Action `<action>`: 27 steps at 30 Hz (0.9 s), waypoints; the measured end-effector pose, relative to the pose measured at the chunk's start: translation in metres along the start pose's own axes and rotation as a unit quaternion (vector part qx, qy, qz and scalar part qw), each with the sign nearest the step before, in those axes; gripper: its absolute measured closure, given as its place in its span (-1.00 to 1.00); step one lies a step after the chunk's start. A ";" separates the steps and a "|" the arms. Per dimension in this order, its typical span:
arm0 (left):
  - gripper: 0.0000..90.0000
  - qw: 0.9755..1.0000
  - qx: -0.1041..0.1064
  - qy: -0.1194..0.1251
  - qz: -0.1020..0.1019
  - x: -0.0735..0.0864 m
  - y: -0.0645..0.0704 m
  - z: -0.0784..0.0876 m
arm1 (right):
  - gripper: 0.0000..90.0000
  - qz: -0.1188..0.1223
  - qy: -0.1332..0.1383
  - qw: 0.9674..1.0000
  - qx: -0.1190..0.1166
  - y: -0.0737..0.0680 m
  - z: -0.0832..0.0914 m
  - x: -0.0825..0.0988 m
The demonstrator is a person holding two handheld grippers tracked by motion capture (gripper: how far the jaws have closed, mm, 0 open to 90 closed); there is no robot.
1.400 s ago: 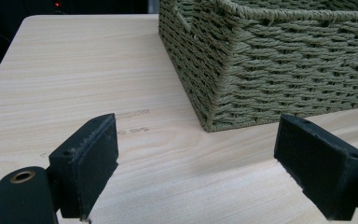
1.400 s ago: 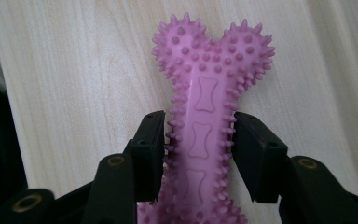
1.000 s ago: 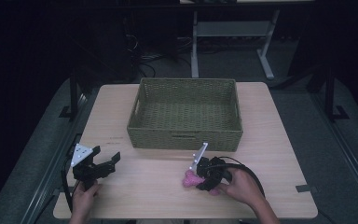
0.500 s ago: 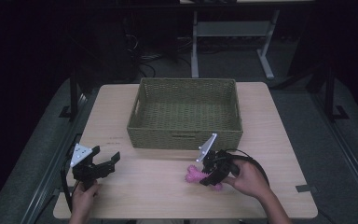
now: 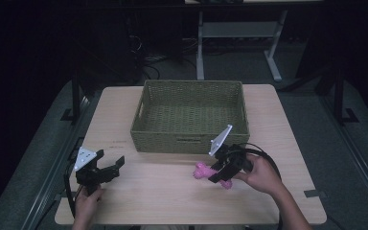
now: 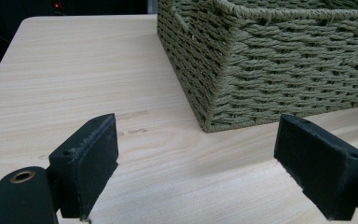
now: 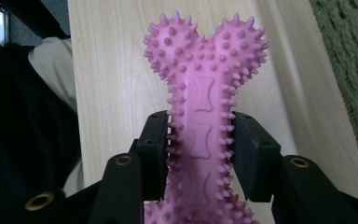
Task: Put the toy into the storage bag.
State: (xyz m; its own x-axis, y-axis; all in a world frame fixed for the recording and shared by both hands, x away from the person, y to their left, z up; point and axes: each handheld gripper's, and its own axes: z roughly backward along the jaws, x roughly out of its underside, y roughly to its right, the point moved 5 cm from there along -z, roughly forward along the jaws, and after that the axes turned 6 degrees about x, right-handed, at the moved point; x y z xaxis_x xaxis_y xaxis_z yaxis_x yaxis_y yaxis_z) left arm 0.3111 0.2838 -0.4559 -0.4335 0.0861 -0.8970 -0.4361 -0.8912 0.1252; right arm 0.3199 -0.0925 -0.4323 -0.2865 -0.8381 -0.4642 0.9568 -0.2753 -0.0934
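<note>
One pink bone (image 7: 200, 116) sits clamped in the R gripper (image 5: 223, 168), long axis running along its jaws; basket (image 5: 190, 140) just beyond. L gripper (image 5: 106, 168) open, well apart.

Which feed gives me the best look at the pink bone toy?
The right gripper view: the pink bone toy fills the frame, its spiky shaft clamped between the jaws. The high view shows it small, partly hidden behind the right gripper.

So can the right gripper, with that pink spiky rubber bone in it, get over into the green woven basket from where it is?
Probably yes: the right gripper holds the pink spiky rubber bone just before the green woven basket, whose top is open.
</note>
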 end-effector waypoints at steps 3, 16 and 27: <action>-0.71 1.000 0.000 0.000 0.000 0.000 0.000 -0.001 | 0.29 0.002 0.001 1.000 0.001 0.002 0.004 -0.003; -0.71 1.000 -0.001 0.000 0.001 0.000 -0.002 0.000 | 0.29 0.009 0.018 1.000 -0.004 0.011 0.020 -0.017; -0.71 1.000 0.002 0.001 -0.002 0.000 0.000 -0.001 | 0.29 0.016 0.017 1.000 0.000 0.016 0.036 -0.032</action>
State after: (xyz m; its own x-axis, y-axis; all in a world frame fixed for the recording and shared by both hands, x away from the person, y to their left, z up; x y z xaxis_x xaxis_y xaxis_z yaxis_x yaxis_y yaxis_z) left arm 0.3120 0.2836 -0.4561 -0.4307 0.0881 -0.8982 -0.4408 -0.8890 0.1242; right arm 0.3420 -0.0873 -0.3873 -0.2540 -0.8295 -0.4975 0.9655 -0.2483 -0.0789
